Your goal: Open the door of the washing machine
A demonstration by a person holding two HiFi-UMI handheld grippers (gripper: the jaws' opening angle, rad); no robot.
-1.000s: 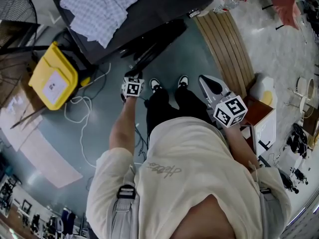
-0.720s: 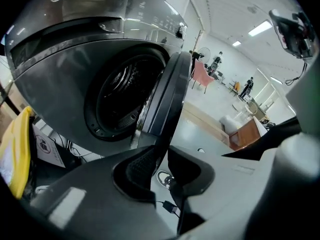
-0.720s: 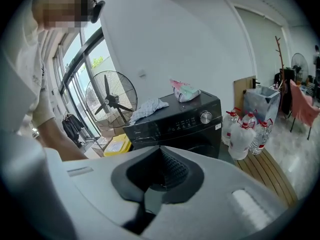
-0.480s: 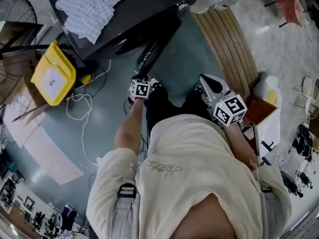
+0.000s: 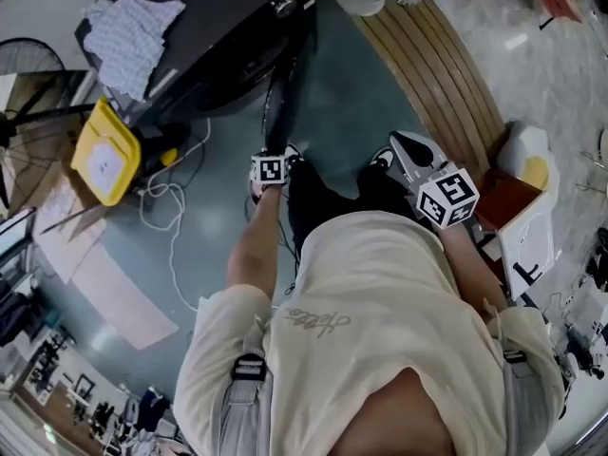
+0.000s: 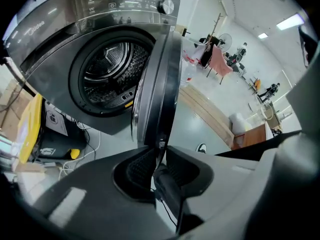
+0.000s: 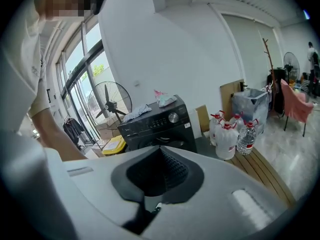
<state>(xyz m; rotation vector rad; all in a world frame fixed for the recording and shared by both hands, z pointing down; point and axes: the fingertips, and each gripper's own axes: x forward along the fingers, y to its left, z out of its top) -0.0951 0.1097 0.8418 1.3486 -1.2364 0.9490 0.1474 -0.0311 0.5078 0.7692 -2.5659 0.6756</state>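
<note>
The dark washing machine (image 5: 218, 36) stands at the top of the head view, its round door (image 5: 277, 103) swung out towards me. In the left gripper view the drum (image 6: 107, 71) lies bare, and the door (image 6: 160, 79) shows edge-on, running down to my left gripper (image 6: 159, 151). Its jaws have just been closing. A narrow gap remains, in line with the door's lower edge, and the pads press on nothing. From above, that gripper (image 5: 269, 171) sits at the door's outer end. My right gripper (image 5: 410, 155) hangs apart beside my legs, tips (image 7: 160, 150) together and empty.
A yellow case (image 5: 106, 155) and a white cable (image 5: 171, 207) lie left of the machine. A cloth (image 5: 128, 36) rests on top of it. A slatted wooden bench (image 5: 437, 74) curves along the right, with water bottles (image 7: 230, 134) at its far end. Flat cardboard (image 5: 85, 264) covers the floor at left.
The person and both grippers have shifted across the floor, so the machine and yellow case slid in the head view. The left gripper now sits closer to the door's outer edge.
</note>
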